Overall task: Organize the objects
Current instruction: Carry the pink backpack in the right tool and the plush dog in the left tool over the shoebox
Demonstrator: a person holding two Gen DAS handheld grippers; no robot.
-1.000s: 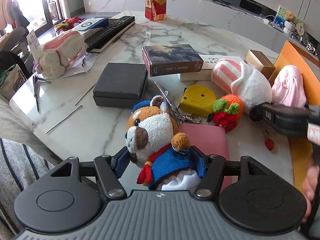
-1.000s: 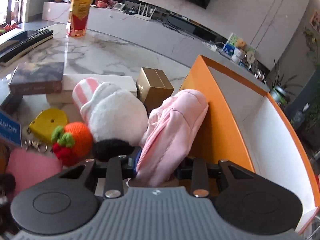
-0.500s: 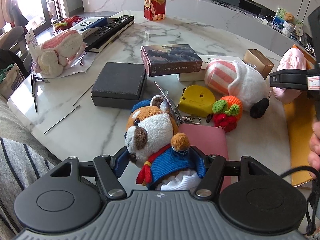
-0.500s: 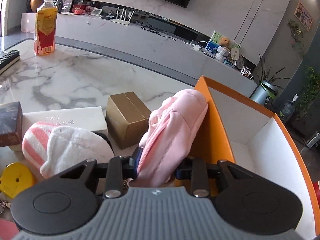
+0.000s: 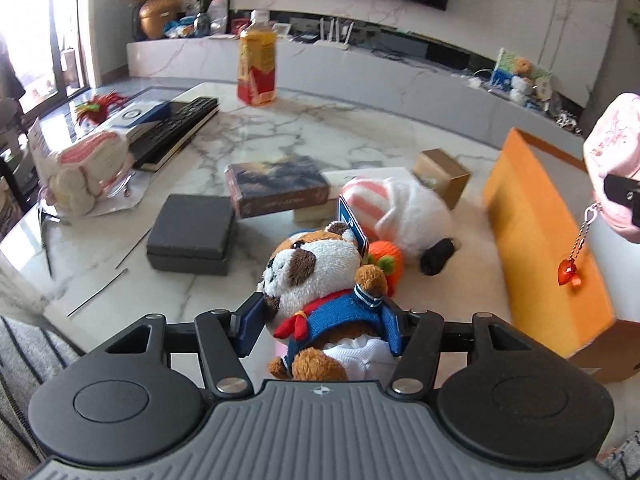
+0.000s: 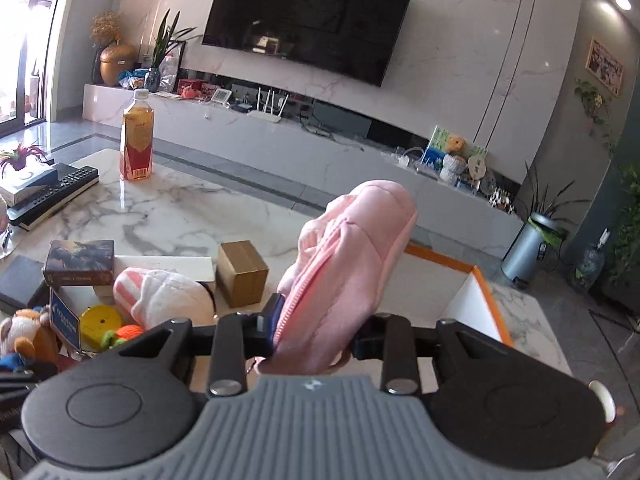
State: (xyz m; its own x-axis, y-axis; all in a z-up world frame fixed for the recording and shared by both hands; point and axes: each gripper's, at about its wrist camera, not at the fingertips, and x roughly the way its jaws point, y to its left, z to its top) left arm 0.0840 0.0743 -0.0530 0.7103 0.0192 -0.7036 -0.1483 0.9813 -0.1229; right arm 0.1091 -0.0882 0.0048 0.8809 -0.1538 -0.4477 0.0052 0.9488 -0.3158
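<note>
The left hand-held gripper (image 5: 320,320) is clenched on a plush dog in a blue sailor top (image 5: 320,280), held above the marble worktop (image 5: 280,132) with the knitted orange toy (image 5: 386,256) just beyond it at 1 o'clock. The right hand-held gripper (image 6: 316,328) grasps a pink zip pouch (image 6: 348,264), raised clear of the worktop, with the orange box (image 6: 486,292) at 3 o'clock of it. From the left wrist view, the pouch's red heart charm (image 5: 568,273) dangles over that box.

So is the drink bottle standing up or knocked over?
Standing up. The bottle sits upright on the marble table, white cap on top.
</note>
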